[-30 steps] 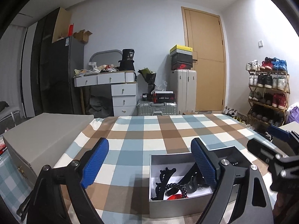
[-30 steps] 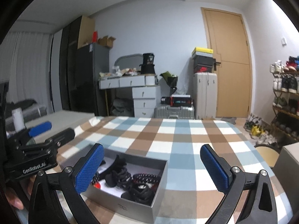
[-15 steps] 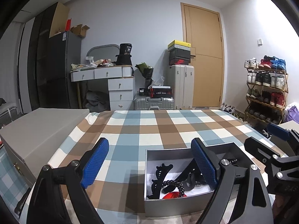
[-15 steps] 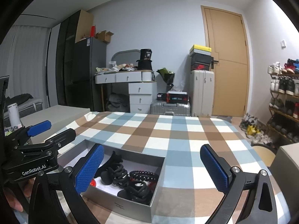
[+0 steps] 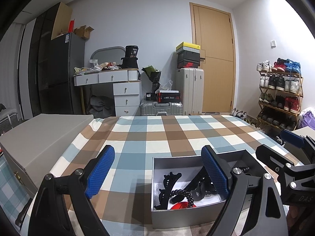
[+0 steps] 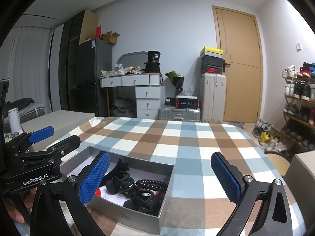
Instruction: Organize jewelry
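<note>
- Checked tablecloth (image 5: 157, 137) in blue, brown and white covers the table; a wooden door (image 5: 213, 59) and a shoe rack (image 5: 279, 94) stand behind it.
- Open silver box (image 6: 137, 214) rests on the cloth at the near edge, between my two grippers.
- Inside the box: a black claw clip (image 5: 168, 184), black hair ties (image 6: 122, 182), a dark coiled bracelet (image 6: 151, 182) and a small red item (image 5: 182, 205), all piled together on a white lining.
- My left gripper (image 5: 157, 174) hovers over the cloth; its fingers stand wide apart and hold nothing, the right-hand finger crossing in front of the box.
- My right gripper (image 6: 160, 177) hovers likewise, fingers wide apart and empty, its left-hand finger over the box's near corner.
- Closed grey case (image 5: 39, 135) lies on the table's left side, well apart from the box.
</note>
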Demonstrator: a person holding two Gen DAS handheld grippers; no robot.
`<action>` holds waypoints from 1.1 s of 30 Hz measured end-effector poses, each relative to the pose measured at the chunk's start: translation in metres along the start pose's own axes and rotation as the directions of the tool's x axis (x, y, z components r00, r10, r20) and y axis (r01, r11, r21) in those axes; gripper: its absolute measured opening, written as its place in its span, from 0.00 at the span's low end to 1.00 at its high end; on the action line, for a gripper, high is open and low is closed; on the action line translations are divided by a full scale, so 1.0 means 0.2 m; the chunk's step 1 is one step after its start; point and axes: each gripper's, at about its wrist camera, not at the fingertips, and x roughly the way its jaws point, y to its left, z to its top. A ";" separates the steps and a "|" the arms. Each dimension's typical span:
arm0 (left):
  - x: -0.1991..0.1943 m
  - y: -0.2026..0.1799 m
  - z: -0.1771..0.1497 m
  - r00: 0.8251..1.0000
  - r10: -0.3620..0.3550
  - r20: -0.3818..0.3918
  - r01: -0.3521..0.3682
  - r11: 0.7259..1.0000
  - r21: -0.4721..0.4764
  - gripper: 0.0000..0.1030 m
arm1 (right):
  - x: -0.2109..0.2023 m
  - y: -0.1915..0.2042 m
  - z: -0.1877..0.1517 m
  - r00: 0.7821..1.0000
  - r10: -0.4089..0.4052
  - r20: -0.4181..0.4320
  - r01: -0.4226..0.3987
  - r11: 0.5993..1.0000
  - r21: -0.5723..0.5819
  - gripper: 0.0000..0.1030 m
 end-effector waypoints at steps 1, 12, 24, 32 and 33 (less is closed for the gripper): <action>0.00 0.00 0.00 1.000 0.001 0.000 -0.001 1.000 -0.001 0.84 | 0.00 0.00 0.00 1.000 0.000 0.000 0.000 1.000 0.000 1.00; 0.02 -0.01 -0.01 1.000 0.019 -0.004 -0.019 1.000 -0.007 0.84 | 0.00 0.00 0.00 1.000 0.000 0.000 0.000 1.000 0.000 1.00; 0.02 -0.02 -0.01 1.000 0.003 -0.003 -0.003 1.000 -0.002 0.85 | 0.00 0.00 0.00 1.000 0.000 0.000 0.000 1.000 0.001 1.00; 0.01 -0.04 -0.01 1.000 -0.022 -0.002 0.022 1.000 0.006 0.87 | 0.01 0.00 0.00 1.000 0.003 -0.003 -0.003 1.000 -0.002 1.00; 0.00 -0.04 -0.01 1.000 -0.022 -0.002 0.022 1.000 0.007 0.87 | 0.01 -0.01 0.00 1.000 0.004 -0.002 -0.004 1.000 0.000 1.00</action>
